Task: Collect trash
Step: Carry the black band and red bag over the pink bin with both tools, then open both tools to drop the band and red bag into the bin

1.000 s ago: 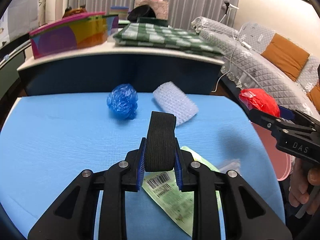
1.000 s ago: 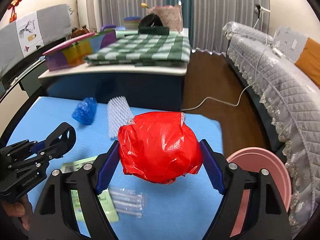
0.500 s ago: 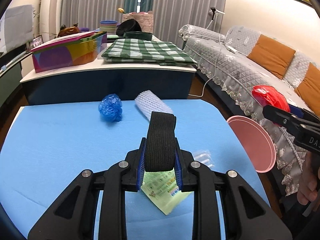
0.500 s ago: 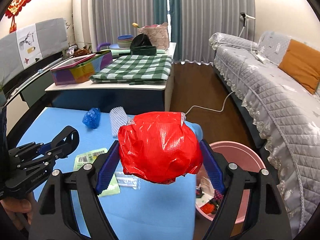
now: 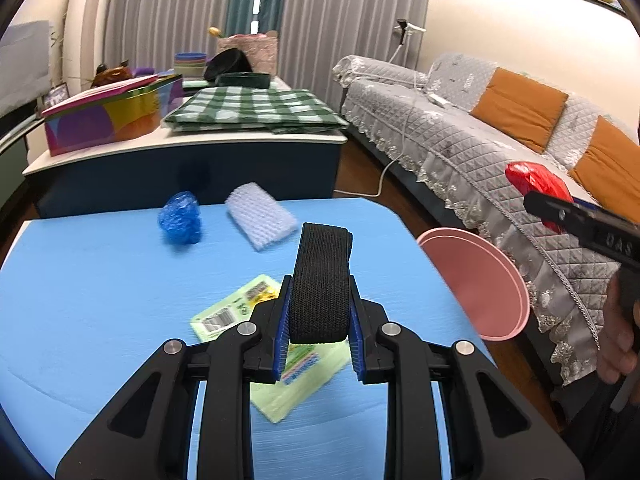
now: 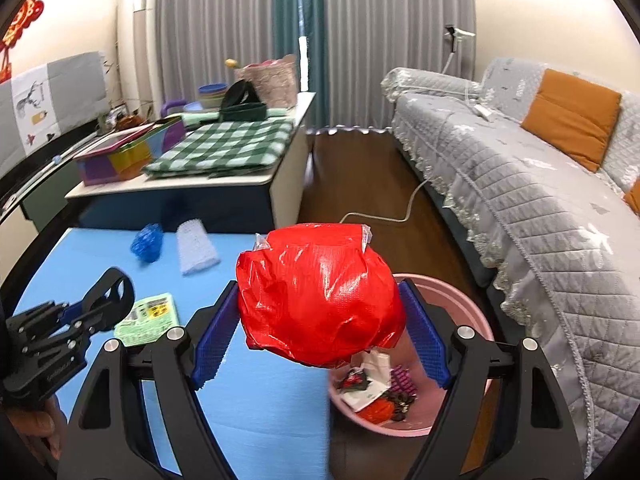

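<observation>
My left gripper is shut on a black elastic band loop, held above the blue table. My right gripper is shut on a crumpled red plastic ball, hanging over the table's right edge beside the pink bin. The bin holds several scraps. On the table lie a green packet with a barcode, a blue crumpled wrapper and a white foam net sleeve. The left wrist view shows the red ball and pink bin at right.
A low cabinet with a green checked cloth, a colourful box and bowls stands behind the table. A grey quilted sofa with orange cushions runs along the right. A white cable lies on the wooden floor. A hand grips the right tool.
Both grippers have pulled back and up and swung right with their loads. The pink bin has come into the right wrist view, under the red ball.
</observation>
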A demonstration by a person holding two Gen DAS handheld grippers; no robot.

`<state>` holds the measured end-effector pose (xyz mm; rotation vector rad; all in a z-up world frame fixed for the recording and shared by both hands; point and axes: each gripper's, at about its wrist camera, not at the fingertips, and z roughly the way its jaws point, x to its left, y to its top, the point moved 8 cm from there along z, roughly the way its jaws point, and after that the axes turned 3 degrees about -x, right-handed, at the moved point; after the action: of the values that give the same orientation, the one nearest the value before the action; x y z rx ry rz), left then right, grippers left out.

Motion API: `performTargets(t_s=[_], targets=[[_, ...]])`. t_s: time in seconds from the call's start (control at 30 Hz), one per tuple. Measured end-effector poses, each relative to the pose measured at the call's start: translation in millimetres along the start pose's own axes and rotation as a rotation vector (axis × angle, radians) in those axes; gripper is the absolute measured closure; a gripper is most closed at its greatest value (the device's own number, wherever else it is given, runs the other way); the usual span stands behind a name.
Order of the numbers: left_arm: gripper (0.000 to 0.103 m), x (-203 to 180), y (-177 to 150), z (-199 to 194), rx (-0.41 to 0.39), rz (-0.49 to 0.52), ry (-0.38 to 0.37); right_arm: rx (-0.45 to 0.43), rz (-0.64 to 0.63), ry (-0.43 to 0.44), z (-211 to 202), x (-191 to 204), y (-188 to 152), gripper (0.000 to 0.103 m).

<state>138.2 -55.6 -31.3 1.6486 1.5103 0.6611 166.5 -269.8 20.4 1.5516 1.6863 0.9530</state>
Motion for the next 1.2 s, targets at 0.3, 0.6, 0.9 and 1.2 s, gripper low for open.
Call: performTargets(t_s=[0.3, 0.6, 0.9, 1.2], targets=[[0.079, -32.0, -3.7, 9.0, 0.013, 0.022, -0.047, -0.001, 0.033, -0.117, -1.3, -52.2, 12.0, 0.025], [0.079, -68.3, 12.1, 31.3, 0.024, 0.041, -0.082, -0.038, 0.069, -0.192, -8.2, -98.1, 33.4, 0.025], [0.079, -126.4, 42.3, 63.6, 0.017, 0.084, -0.14, -0.036, 0.11, -0.222, 5.2, -126.2, 35.9, 0.025], [0.079, -174.7, 45.7, 97.4, 0.046, 0.131, -0.19, -0.01, 0.158, -0.251, 23.8, -149.9, 29.8, 0.025]])
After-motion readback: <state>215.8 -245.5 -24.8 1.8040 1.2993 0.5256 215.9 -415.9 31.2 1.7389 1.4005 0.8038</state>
